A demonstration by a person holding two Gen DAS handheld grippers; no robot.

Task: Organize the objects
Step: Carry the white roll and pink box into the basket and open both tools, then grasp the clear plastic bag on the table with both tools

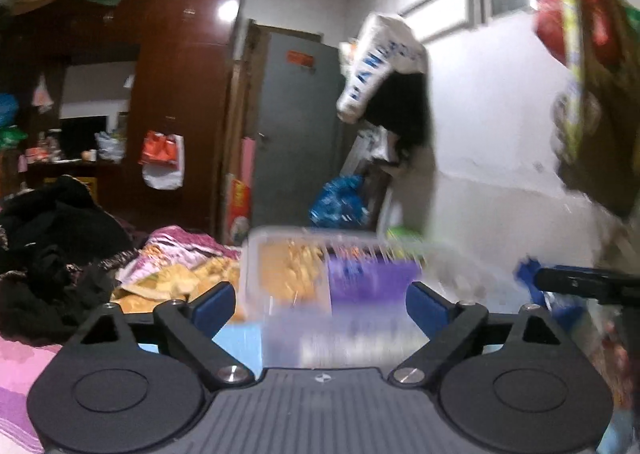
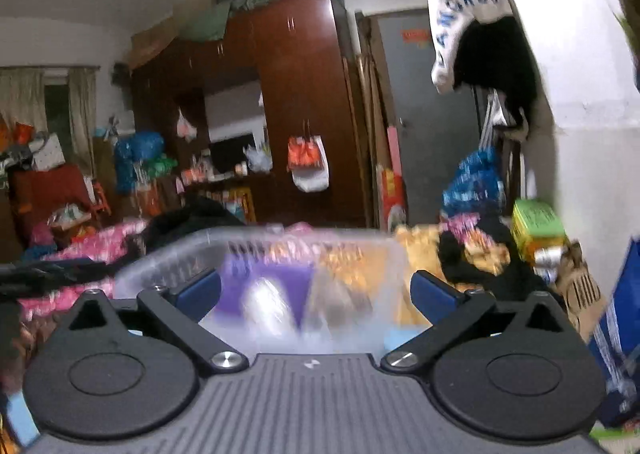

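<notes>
Nearest the left wrist lens, the left gripper (image 1: 320,304) stands with its blue-padded jaws spread wide, nothing pinched between them. Just past the fingertips, at 12 o'clock, sits a clear plastic bin (image 1: 256,254), smeared by motion blur; a purple packet (image 1: 368,278) shows inside it toward 1 o'clock, and orange-yellow colour shows through the bin's wall at 11 o'clock. Whether the pads touch the bin cannot be told.

From the right wrist lens, the right gripper (image 2: 316,294) is likewise spread apart, holding nothing, with the same clear plastic bin (image 2: 360,250) ahead of it at 12 o'clock and the purple packet (image 2: 272,282) toward 11 o'clock, blurred.

Behind, largest first: a dark brown wardrobe (image 1: 180,93) at 10 o'clock, a grey door (image 1: 296,125) at 12, a heap of black clothes (image 1: 52,246) at 9, and a blue bag (image 1: 340,201) near the door.
</notes>
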